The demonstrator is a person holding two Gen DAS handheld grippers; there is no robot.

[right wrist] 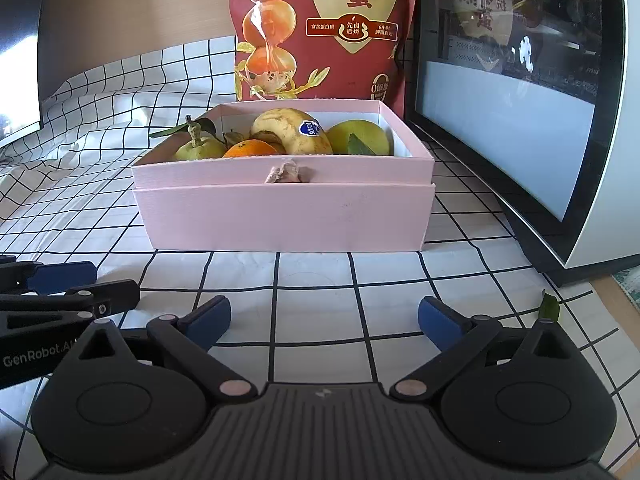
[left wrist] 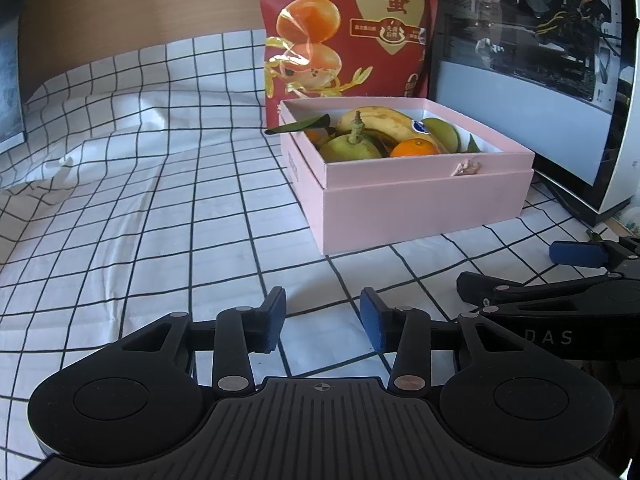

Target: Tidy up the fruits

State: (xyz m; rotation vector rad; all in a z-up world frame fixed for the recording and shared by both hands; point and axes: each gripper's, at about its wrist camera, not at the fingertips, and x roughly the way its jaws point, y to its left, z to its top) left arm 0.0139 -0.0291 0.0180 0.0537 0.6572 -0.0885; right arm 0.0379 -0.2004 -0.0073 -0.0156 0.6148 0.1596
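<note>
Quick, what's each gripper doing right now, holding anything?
Left gripper: open, holding nothing.
Right gripper: open wide, holding nothing.

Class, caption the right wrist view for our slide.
Open right gripper faces a pink box holding banana, orange and green fruit.

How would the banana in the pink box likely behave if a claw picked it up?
The banana shows brown patches, so it is probably soft and easily bruised. Its curved shape may pivot between pads. Wedged among other fruit in the pink box, lifting could nudge the orange.
</note>
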